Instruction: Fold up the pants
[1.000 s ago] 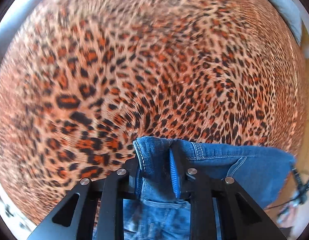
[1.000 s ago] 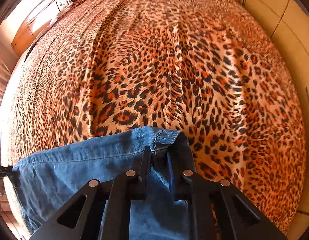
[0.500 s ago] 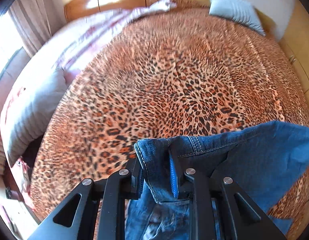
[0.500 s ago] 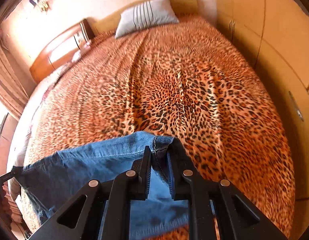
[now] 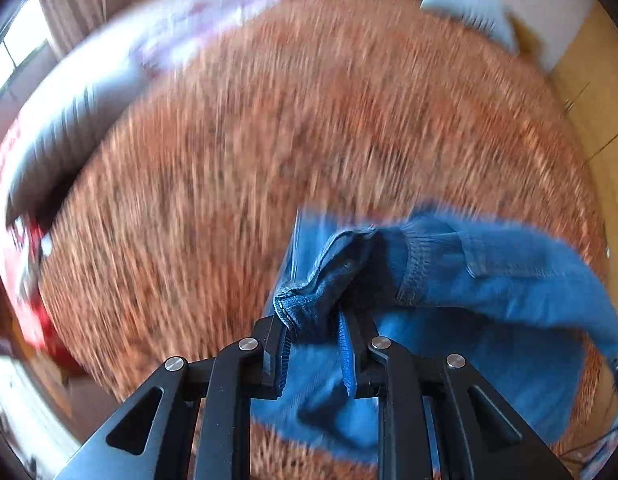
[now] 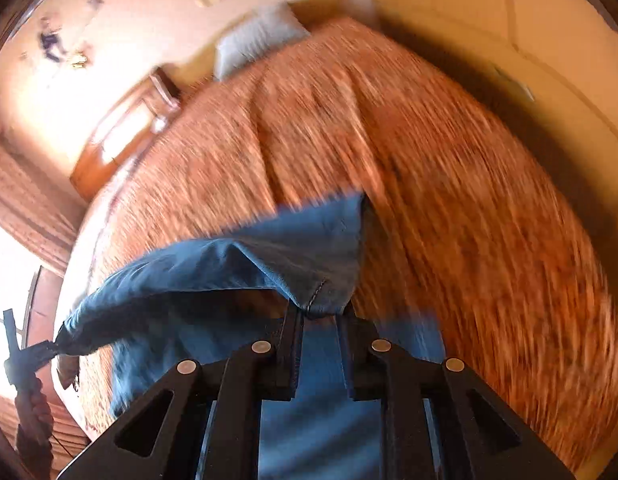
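Blue denim pants hang stretched between my two grippers above the leopard-print bed. My left gripper is shut on a bunched, stitched edge of the denim. In the right wrist view the pants sag in a band toward the left. My right gripper pinches a seamed corner at its fingertips; its jaws are opening slightly, with the cloth still between them. The left gripper shows at the far left, held by a hand. Both views are motion-blurred.
The bed's leopard cover fills most of both views. A striped pillow lies at the head by a wooden headboard. Yellow wardrobe doors run along the right. A grey pillow and pale bedding lie at the left.
Both grippers have risen and drawn back from the bed, carrying the pants with them. More of the room shows, and the denim now hangs free and bunched.
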{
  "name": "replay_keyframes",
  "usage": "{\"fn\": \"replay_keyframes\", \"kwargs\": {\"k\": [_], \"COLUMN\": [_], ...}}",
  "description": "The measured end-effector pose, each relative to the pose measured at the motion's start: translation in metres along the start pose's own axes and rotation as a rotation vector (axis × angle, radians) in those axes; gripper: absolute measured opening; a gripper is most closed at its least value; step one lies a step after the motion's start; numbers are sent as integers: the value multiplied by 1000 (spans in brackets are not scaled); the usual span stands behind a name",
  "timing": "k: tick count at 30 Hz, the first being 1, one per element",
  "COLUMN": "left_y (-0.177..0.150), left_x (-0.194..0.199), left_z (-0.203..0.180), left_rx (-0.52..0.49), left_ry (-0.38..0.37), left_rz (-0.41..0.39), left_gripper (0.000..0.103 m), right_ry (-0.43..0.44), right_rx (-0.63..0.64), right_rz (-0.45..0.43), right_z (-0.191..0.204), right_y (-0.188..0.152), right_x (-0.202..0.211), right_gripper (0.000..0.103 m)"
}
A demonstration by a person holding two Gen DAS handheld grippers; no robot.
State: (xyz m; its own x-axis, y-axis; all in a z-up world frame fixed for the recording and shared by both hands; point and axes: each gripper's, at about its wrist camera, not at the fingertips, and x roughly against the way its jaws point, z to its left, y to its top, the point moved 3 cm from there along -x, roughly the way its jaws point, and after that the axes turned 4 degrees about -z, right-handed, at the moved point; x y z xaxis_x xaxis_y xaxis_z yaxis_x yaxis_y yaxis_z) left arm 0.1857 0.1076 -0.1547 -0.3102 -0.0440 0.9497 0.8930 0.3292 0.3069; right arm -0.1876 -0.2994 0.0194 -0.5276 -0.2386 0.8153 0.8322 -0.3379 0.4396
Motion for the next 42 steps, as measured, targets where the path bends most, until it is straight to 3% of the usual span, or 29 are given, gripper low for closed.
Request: {"fn": "replay_keyframes", "kwargs": {"k": [1,4,7,8,9,11,13,14,19,25,26,27,28,29,30,34,37,40,42], "left_y": [-14,-29,-34,-36,-39,-43,-46,-47,-46,-37,-34,-31,-24,-17,-12,6,-6,-34,-43], "left_x": [-18,-35,-18,-9,0,21,34,38,20,-38,-44,-50,-57,-60,-59,-9,35,46,21], "left_z": [7,19,29,33,38,49,55,56,47,37,36,35,33,28,24,17,23,45,53], "left_rx": [19,62,76,74,84,146,214,256,378,420,427,428,419,396,373,271,227,209,238], "left_ry": [7,9,-19,-19,-28,-70,-107,-137,-245,-195,-188,-181,-189,-213,-204,-241,-322,-320,-295], "left_rz": [77,163,163,155,150,125,107,101,152,220,223,227,235,255,266,159,116,133,187], "left_gripper": [19,20,21,22,27,39,57,58,62,62,60,52,23,12,9,6,6,7,7], "right_ry": [-28,-125,-151,-150,-149,-123,-45,-1,121,147,136,132,135,134,138,235,303,332,275], "right_rx": [-8,-45,-59,-64,-73,-125,-219,-272,-472,-600,-600,-594,-581,-569,-562,-539,-471,-466,-473], "right_rz": [39,160,167,157,143,104,88,90,140,126,126,127,122,123,121,41,-4,-18,26], "right_z": [-8,-30,-33,-34,-35,-38,-40,-41,-40,-41,-42,-41,-40,-39,-39,-28,-16,-19,-32], "right_y": [-13,-53,-64,-65,-66,-64,-63,-65,-77,-76,-74,-72,-69,-63,-58,-30,-25,-47,-68], "right_x": [-6,-24,-10,-3,5,23,28,24,-19,-48,-55,-59,-62,-67,-68,-41,3,38,38], "right_gripper": [18,22,36,47,54,58,69,73,73,73,71,61,51,25,8,8,7,7,12]}}
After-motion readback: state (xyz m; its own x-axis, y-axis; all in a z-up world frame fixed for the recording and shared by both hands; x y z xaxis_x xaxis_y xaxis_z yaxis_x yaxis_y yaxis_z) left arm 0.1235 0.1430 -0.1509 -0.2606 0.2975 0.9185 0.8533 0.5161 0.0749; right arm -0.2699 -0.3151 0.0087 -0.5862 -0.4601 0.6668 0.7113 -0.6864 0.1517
